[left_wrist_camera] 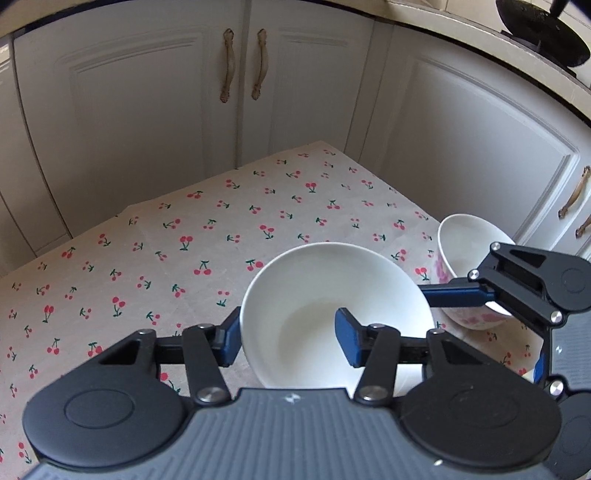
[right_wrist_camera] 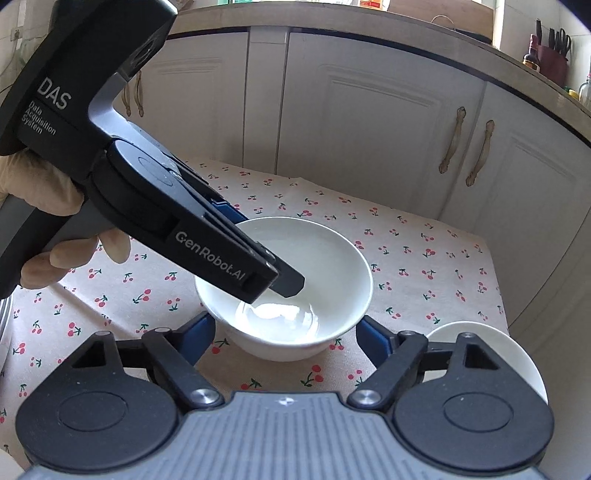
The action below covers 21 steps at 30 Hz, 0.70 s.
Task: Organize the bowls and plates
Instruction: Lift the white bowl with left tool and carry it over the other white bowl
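A plain white bowl point(left_wrist_camera: 332, 314) stands on the cherry-print tablecloth point(left_wrist_camera: 166, 258). My left gripper point(left_wrist_camera: 288, 341) straddles the bowl's near-left rim, one blue finger outside and one inside; the jaws are apart and the rim sits between them with a gap on the inner side. In the right wrist view the same bowl point(right_wrist_camera: 317, 266) lies between my open right gripper's point(right_wrist_camera: 284, 336) blue fingers, with the left gripper point(right_wrist_camera: 288, 280) reaching into it from the left. A second bowl with pink flowers point(left_wrist_camera: 465, 254) stands to the right, partly behind the right gripper point(left_wrist_camera: 458, 295).
White cabinet doors point(left_wrist_camera: 147, 110) stand close behind the table. The table's far edge and right edge point(right_wrist_camera: 495, 280) are near. A white dish edge point(right_wrist_camera: 517, 354) shows at lower right in the right wrist view. A dark pan point(left_wrist_camera: 543, 33) sits on the counter above.
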Tool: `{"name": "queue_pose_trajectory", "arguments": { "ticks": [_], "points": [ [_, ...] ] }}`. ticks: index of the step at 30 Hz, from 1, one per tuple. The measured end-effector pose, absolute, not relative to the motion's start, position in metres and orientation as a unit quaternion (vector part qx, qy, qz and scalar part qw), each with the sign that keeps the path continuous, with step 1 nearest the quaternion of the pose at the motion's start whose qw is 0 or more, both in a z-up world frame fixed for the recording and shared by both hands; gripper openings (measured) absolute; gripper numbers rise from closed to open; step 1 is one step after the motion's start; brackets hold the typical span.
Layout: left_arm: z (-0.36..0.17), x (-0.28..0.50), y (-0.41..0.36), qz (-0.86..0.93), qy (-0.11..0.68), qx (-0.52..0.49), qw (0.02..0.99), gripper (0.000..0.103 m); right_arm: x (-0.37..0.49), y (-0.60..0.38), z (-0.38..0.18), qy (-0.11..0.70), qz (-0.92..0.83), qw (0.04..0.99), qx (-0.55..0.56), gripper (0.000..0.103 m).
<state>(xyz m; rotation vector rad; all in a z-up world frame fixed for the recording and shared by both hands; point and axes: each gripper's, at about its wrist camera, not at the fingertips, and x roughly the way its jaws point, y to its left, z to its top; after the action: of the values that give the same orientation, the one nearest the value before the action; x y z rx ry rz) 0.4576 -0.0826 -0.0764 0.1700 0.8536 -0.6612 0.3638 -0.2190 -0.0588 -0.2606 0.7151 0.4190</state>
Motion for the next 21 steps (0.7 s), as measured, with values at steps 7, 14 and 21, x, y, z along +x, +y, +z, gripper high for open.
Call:
{"name": "queue_pose_trajectory", "arguments": {
  "ticks": [7,14,21],
  "points": [
    [-0.074,0.453,-0.084,-0.313,0.406,0.092,0.853,0.052,0.363,-0.218,-0.056,0.351,0.202,0.905,-0.127,0.087],
    [-0.063,0.438,-0.083,-0.316,0.396,0.095,0.857,0.052,0.352,-0.219,-0.047,0.346,0.202,0.907,-0.132,0.087],
    [-0.041,0.409,-0.079,-0.32,0.383,0.102,0.861,0.052,0.329,-0.219,-0.029,0.339,0.205,0.909,-0.131,0.087]
  ]
}}
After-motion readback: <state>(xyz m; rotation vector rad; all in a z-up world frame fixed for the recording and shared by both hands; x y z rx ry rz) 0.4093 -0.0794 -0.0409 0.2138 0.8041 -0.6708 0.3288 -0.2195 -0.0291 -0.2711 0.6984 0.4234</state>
